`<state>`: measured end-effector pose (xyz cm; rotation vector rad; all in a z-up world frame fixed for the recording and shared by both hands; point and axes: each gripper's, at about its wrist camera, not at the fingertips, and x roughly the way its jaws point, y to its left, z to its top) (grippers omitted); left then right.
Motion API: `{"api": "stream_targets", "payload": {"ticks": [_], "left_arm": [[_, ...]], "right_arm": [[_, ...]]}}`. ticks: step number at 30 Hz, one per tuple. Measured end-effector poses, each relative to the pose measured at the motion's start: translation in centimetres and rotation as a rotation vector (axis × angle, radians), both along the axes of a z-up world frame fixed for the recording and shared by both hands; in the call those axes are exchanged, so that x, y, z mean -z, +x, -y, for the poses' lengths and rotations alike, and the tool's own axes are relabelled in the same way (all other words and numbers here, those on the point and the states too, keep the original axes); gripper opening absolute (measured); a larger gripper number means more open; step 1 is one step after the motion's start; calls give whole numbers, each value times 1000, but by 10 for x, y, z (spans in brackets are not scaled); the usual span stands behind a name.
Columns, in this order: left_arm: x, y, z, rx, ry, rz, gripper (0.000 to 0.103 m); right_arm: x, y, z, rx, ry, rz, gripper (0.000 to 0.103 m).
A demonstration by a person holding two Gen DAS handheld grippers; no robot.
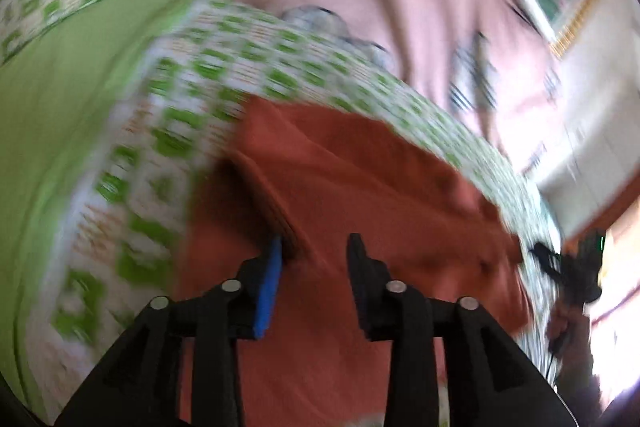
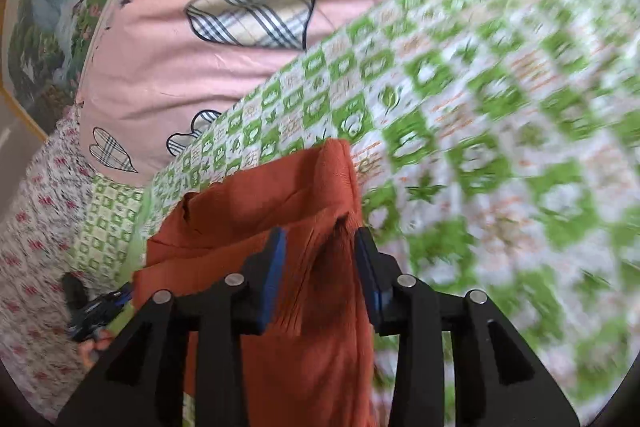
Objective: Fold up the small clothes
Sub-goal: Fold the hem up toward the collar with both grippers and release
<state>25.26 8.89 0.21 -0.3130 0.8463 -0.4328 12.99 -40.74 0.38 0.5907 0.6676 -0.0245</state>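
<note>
Both tools part-open over rust garment [image 1: 340, 179]; contact w/ pads unclear, bedding blurred.

A green-and-white checked patterned bedcover [image 2: 460, 115] spreads wide and rumpled. Beyond it lies a pink quilt [image 2: 168, 67] with plaid heart patches [image 2: 256, 5]. A painted landscape picture [image 2: 44, 27] stands behind.

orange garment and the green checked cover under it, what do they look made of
Orange garment: looks like a soft knit, matte, probably cotton or a blend; fine ribbing shows along the edge between the fingers of the right hand-held gripper.
Green checked cover: seems a thin woven printed sheet, matte, lying flat with a crisp printed pattern; the fibre cannot be told.
</note>
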Motion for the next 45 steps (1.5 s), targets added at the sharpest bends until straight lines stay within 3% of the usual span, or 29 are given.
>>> {"api": "stream_targets", "payload": {"ticks": [2, 4, 6, 9, 11, 13, 16, 17, 18, 22, 27, 33, 36, 41, 45], "left_arm": [[5, -13, 30, 99, 33, -13, 37], [16, -15, 60, 178, 78, -57, 37], [27, -9, 85, 217, 170, -84, 37], [28, 10, 93, 234, 219, -78, 37], [24, 34, 89, 186, 245, -73, 35], [18, 58, 84, 135, 241, -70, 31], [2, 89, 69, 21, 207, -36, 32], [-2, 97, 65, -10, 201, -29, 37], [-5, 102, 61, -44, 193, -24, 44], [-11, 109, 48, -97, 162, -28, 44], [-5, 67, 37, -97, 132, -41, 45], [9, -6, 28, -112, 75, -71, 45], [9, -45, 21, -121, 29, -73, 48], [8, -91, 16, -132, -40, -81, 57], [14, -116, 13, -141, -77, -100, 57]], "right_arm": [[-5, 3, -34, -125, -34, 10, 38], [1, 18, -77, -307, -91, -39, 38], [11, 37, -117, -469, -151, -99, 38], [25, 62, -138, -547, -240, -171, 38], [31, 81, -128, -490, -312, -211, 35], [30, 99, -108, -358, -396, -225, 35], [22, 111, -71, -197, -332, -187, 34], [18, 112, -58, -139, -315, -169, 34], [16, 112, -53, -110, -315, -164, 34], [14, 104, -39, -63, -281, -153, 35], [16, 74, -41, -54, -247, -142, 36], [26, 27, -37, 66, -287, -223, 36], [17, -4, -34, 91, -191, -153, 36], [-4, -40, -56, 68, -170, -74, 36], [-7, -55, -85, 9, -143, -63, 37]]}}
